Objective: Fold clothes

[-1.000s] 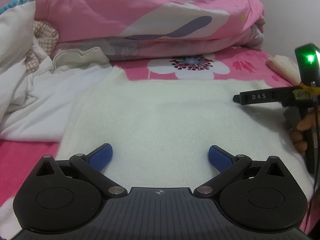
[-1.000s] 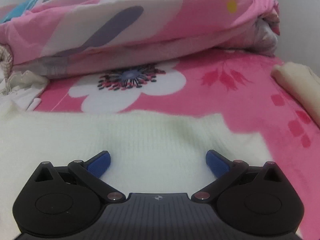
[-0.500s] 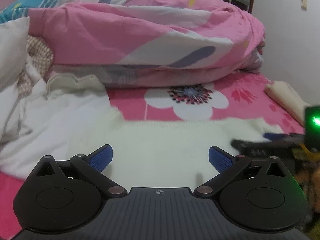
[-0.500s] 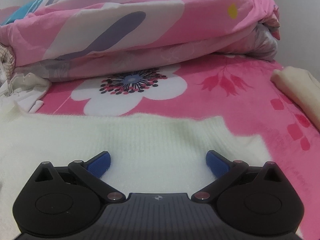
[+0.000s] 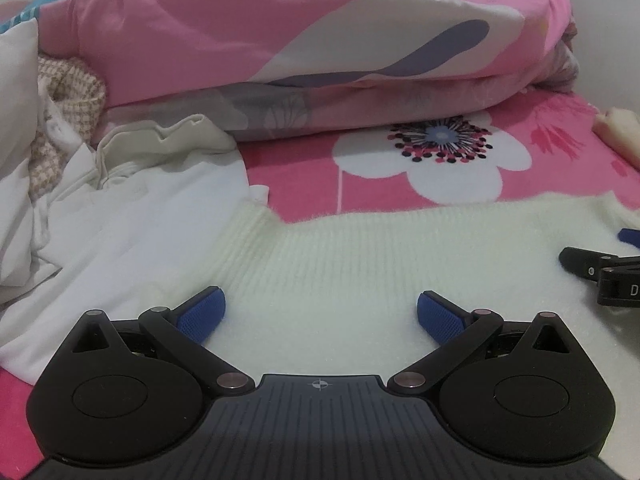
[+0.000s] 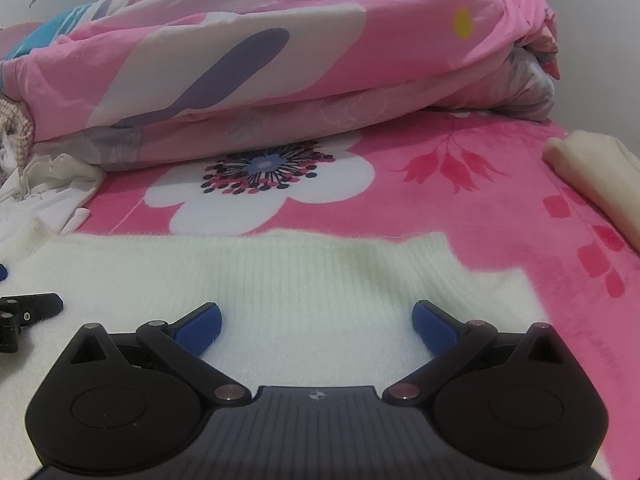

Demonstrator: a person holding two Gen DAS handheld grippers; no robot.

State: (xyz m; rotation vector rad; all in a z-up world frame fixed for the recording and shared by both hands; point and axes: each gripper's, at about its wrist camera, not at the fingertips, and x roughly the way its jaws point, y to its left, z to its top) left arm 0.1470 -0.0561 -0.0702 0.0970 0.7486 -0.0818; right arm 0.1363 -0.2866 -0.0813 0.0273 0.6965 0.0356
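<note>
A cream knitted sweater lies flat on the pink flowered bed, its ribbed far edge running across both views. My left gripper hovers low over its left part, open, blue pads wide apart with nothing between them. My right gripper sits over the sweater's right part, also open and empty. The right gripper's black arm shows at the right edge of the left wrist view. The left gripper's arm shows at the left edge of the right wrist view.
A rolled pink quilt lies along the back of the bed. Crumpled white clothes and a checked garment pile at the left. A folded cream cloth lies at the right bed edge, by the white wall.
Both grippers have dropped lower and moved forward toward the sweater's ribbed far edge. The right gripper now lies beside the left at the same height. Both stay open.
</note>
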